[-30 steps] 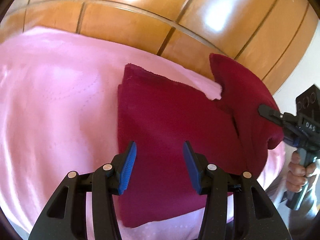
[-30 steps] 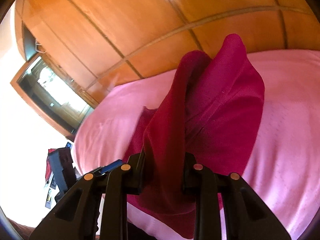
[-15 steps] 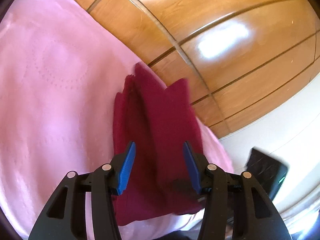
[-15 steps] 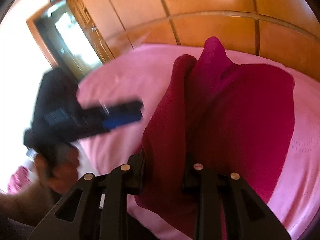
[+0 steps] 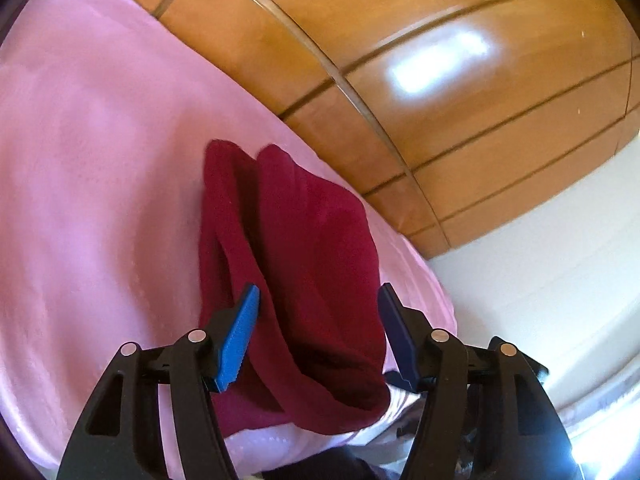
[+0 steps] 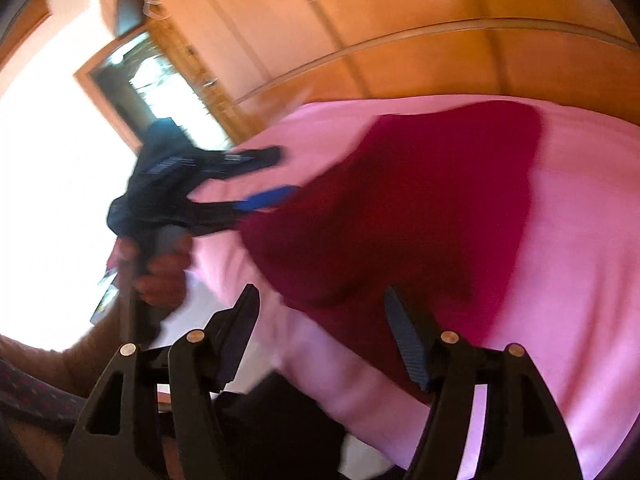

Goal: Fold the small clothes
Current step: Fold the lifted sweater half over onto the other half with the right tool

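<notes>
A dark red cloth (image 5: pixel 304 280) lies folded over itself on the pink bedspread (image 5: pixel 92 184), near the bed's edge. My left gripper (image 5: pixel 318 296) hovers just over its near end. The jaws are opening, the cloth lies below and between the blue pads (image 5: pixel 240 328), and neither presses on it. In the right wrist view the red cloth (image 6: pixel 420 216) lies spread flat. My right gripper (image 6: pixel 320 296) stands behind its near edge, jaws opening and nothing between them. The left gripper (image 6: pixel 282 172) shows there at the cloth's left edge, held by a hand (image 6: pixel 160 264).
Glossy wooden panels (image 5: pixel 400 60) rise behind the bed, with a white wall (image 5: pixel 540 280) to the right. A wood-framed opening (image 6: pixel 152 80) and bright light fill the left of the right wrist view. The bedspread's edge (image 6: pixel 340 380) drops off close to my right gripper.
My right gripper has let go of the red cloth, which it held raised; the cloth now lies folded flat. The left gripper's jaws have widened and it has turned over the cloth's end.
</notes>
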`<action>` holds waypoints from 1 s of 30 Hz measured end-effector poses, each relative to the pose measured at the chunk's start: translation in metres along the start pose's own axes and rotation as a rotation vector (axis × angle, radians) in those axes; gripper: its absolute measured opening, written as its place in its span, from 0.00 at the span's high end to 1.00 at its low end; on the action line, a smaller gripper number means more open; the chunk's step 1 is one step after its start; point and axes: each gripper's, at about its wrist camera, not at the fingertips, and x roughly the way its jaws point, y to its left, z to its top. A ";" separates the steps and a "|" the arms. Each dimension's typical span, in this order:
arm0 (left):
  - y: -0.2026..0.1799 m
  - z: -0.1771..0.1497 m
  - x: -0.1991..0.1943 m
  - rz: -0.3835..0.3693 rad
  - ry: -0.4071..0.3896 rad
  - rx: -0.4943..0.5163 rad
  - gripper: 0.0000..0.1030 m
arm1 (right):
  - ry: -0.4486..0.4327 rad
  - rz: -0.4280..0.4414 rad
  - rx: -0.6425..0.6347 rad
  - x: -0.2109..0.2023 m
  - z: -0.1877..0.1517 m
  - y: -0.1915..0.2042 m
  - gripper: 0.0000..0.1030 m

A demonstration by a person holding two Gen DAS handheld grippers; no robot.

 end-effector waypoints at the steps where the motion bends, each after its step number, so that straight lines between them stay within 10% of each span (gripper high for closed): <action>1: -0.003 0.000 0.004 0.014 0.027 0.013 0.42 | -0.001 -0.037 -0.002 -0.005 -0.006 -0.005 0.36; 13: -0.035 -0.012 0.044 0.240 0.157 0.171 0.42 | 0.030 -0.285 -0.202 0.031 -0.043 0.009 0.38; 17: -0.046 -0.020 0.050 0.343 0.173 0.260 0.43 | 0.016 -0.309 -0.188 0.034 -0.040 0.003 0.58; 20: -0.049 -0.025 0.061 0.435 0.179 0.363 0.77 | 0.006 -0.290 -0.145 0.024 -0.039 -0.005 0.75; 30: 0.008 -0.050 0.022 0.347 0.060 0.152 0.91 | 0.047 -0.259 -0.109 0.020 -0.051 -0.015 0.82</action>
